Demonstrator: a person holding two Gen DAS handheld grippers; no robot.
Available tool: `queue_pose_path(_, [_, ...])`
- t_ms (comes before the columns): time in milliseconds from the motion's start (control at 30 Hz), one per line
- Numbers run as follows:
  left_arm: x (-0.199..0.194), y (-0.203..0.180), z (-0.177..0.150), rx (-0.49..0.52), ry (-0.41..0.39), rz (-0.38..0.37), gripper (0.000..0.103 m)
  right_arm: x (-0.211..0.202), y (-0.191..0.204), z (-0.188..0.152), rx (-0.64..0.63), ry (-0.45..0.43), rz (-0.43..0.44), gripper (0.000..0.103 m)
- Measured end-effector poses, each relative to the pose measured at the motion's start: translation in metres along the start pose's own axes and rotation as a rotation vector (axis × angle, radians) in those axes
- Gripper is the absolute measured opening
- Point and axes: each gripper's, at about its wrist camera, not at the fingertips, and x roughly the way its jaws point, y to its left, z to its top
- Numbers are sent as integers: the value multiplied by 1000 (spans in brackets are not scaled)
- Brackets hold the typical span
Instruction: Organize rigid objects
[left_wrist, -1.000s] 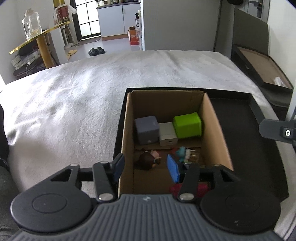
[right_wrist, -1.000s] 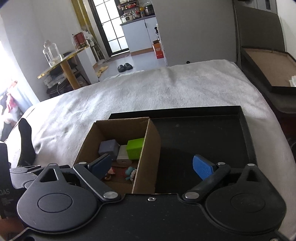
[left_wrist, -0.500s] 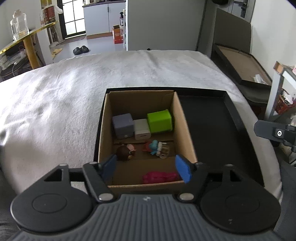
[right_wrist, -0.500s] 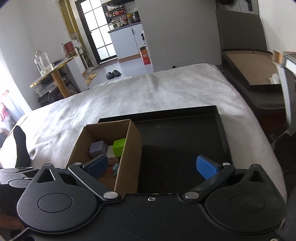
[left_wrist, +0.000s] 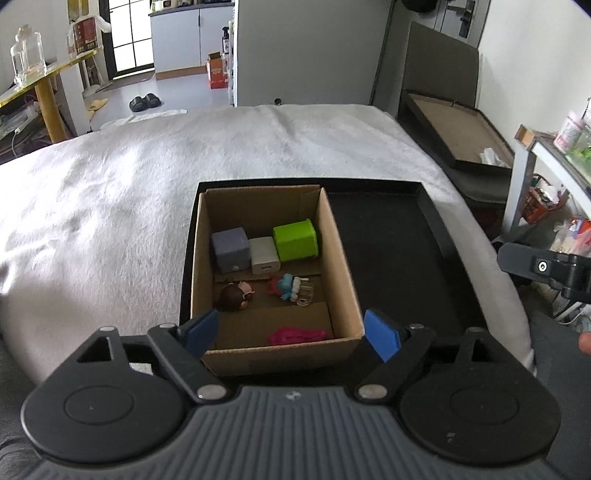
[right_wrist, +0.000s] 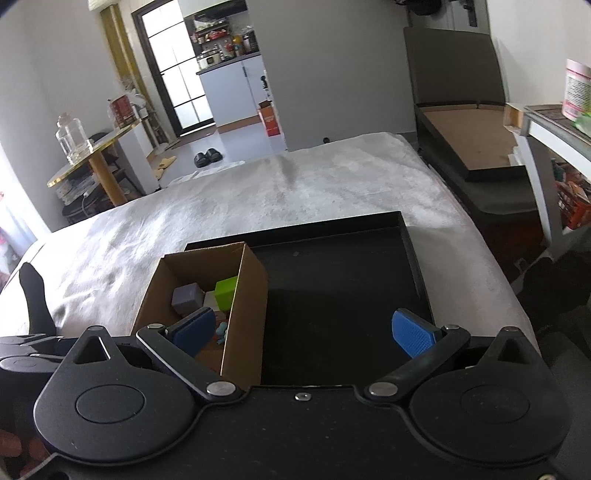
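A cardboard box (left_wrist: 343, 280) stands at the left of a black tray (left_wrist: 391, 258) on the bed. Inside lie a grey cube (left_wrist: 229, 249), a white block (left_wrist: 263, 254), a green cube (left_wrist: 296, 240), a brown-haired figurine (left_wrist: 232, 297), a blue figurine (left_wrist: 290, 290) and a pink item (left_wrist: 297, 336). My left gripper (left_wrist: 291, 334) is open and empty, above the box's near edge. My right gripper (right_wrist: 301, 332) is open and empty, above the near side of the tray (right_wrist: 340, 280), with the box (right_wrist: 243, 299) at its left.
A pale blanket (left_wrist: 110, 206) covers the bed around the tray. A dark sofa with a framed board (left_wrist: 454, 129) stands at the right, beside a shelf (left_wrist: 546, 173). A yellow table with a glass jar (left_wrist: 27, 62) stands at the far left.
Both grippers have pulled back and up from the box. The left gripper's jaws have opened wider, and the pink item now shows in the box.
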Motion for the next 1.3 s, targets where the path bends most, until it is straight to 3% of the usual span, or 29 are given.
queue_pose_path(367, [-34,-2,-8,36,-52,-55,87,-32,6,-4,27,-12,-53,103])
queue_pose_path(1300, [-99,7,-28,122,-126,-64,88,-89,29,-27,-23,-21,-92,103])
